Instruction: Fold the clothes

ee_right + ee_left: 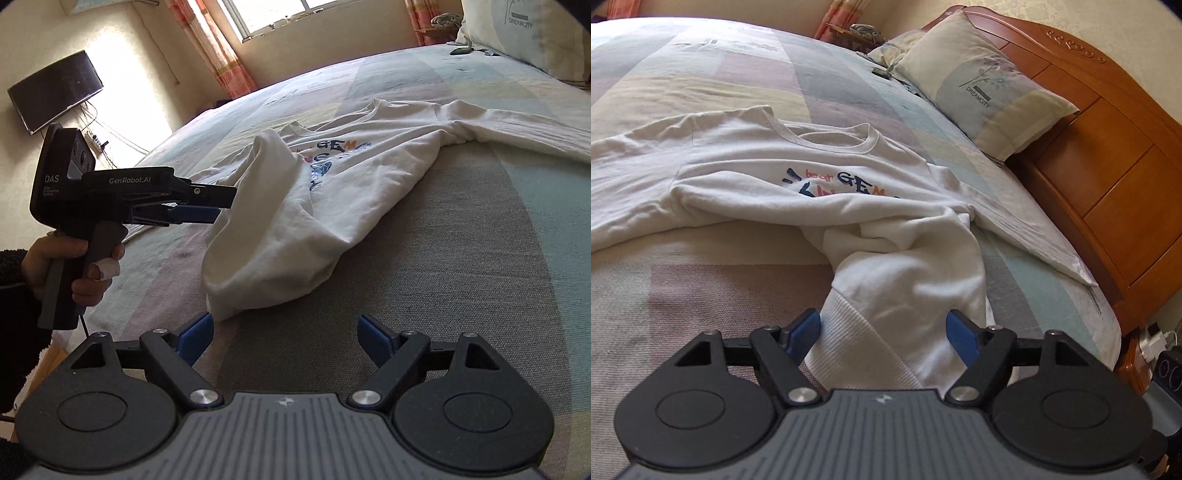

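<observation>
"DREAMCITY" on pillow [982, 86], "bear GEM" on white shirt [798, 173], "GenRobot.AI", "DAS" on left gripper [221, 205]

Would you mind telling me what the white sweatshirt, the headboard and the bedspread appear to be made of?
White sweatshirt: soft matte knit, probably cotton jersey; it slumps in thick folds and has a ribbed hem band.
Headboard: wood, or a wood-look veneer, with an orange-brown glossy varnish; panelled, with carved scrolls along the top.
Bedspread: woven matte fabric in pale colour blocks; a fine weave texture shows up close.
</observation>
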Demonstrator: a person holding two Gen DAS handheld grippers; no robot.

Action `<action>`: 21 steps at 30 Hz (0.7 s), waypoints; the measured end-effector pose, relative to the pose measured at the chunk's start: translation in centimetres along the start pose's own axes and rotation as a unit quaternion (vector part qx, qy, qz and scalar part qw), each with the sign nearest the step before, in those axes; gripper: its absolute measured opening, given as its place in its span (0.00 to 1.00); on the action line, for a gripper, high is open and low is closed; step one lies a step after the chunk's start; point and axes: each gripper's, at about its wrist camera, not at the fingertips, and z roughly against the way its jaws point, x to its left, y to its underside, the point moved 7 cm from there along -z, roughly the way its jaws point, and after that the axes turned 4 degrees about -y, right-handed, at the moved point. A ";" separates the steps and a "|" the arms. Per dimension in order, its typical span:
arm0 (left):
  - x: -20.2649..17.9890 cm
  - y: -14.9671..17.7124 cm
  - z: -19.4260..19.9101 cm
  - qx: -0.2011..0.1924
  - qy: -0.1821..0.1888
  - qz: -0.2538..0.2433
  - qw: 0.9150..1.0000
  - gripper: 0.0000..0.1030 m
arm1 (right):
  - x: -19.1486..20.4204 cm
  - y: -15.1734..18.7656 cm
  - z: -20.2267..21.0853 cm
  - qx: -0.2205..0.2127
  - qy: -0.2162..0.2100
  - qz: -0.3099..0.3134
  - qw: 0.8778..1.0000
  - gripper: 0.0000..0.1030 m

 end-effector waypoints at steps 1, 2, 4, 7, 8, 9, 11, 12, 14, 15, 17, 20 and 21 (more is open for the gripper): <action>0.2 0.0 -0.4 0.002 0.009 0.012 1.000 0.73 | -0.1 -0.2 -0.6 0.002 -0.005 0.001 1.000 0.86; 0.4 -0.1 -0.8 0.003 0.017 0.024 1.000 0.73 | -0.3 -0.5 -1.5 0.007 -0.010 0.001 1.000 0.86; 0.8 -0.1 -1.4 0.008 0.031 0.041 0.999 0.74 | -0.4 -1.0 -3.1 0.013 -0.016 0.007 1.000 0.87; 0.9 -0.2 -2.2 0.017 0.058 0.063 0.996 0.75 | -0.1 -2.0 -4.9 0.007 -0.027 0.019 0.999 0.92; 0.8 -0.2 -2.3 0.021 0.070 0.067 0.995 0.75 | 0.0 -2.4 -5.4 0.007 -0.032 0.020 0.999 0.93; 0.7 -0.1 -2.3 0.026 0.084 0.073 0.993 0.75 | 0.1 -2.7 -5.9 0.005 -0.036 0.021 0.999 0.93; 0.1 0.0 -1.9 0.033 0.114 0.079 0.990 0.74 | 0.1 -3.3 -6.4 0.000 -0.044 0.017 0.999 0.93; -0.2 0.0 -1.6 0.034 0.127 0.079 0.988 0.74 | 0.3 -3.6 -6.3 -0.004 -0.053 0.014 0.998 0.93; -0.9 0.1 -0.7 0.033 0.149 0.075 0.985 0.74 | 0.9 -4.0 -5.5 -0.017 -0.068 0.018 0.997 0.93; -1.3 0.2 -0.2 0.030 0.158 0.075 0.984 0.74 | 1.3 -4.1 -5.1 -0.024 -0.071 0.024 0.997 0.93; -2.0 0.2 1.1 0.024 0.178 0.077 0.981 0.74 | 2.0 -4.6 -3.7 -0.041 -0.078 0.034 0.995 0.93; -3.2 0.4 3.1 0.012 0.209 0.079 0.975 0.74 | 3.2 -5.2 -1.6 -0.062 -0.094 0.047 0.993 0.93; -3.7 0.4 3.9 0.006 0.223 0.078 0.972 0.74 | 3.7 -5.4 -0.9 -0.068 -0.100 0.051 0.991 0.93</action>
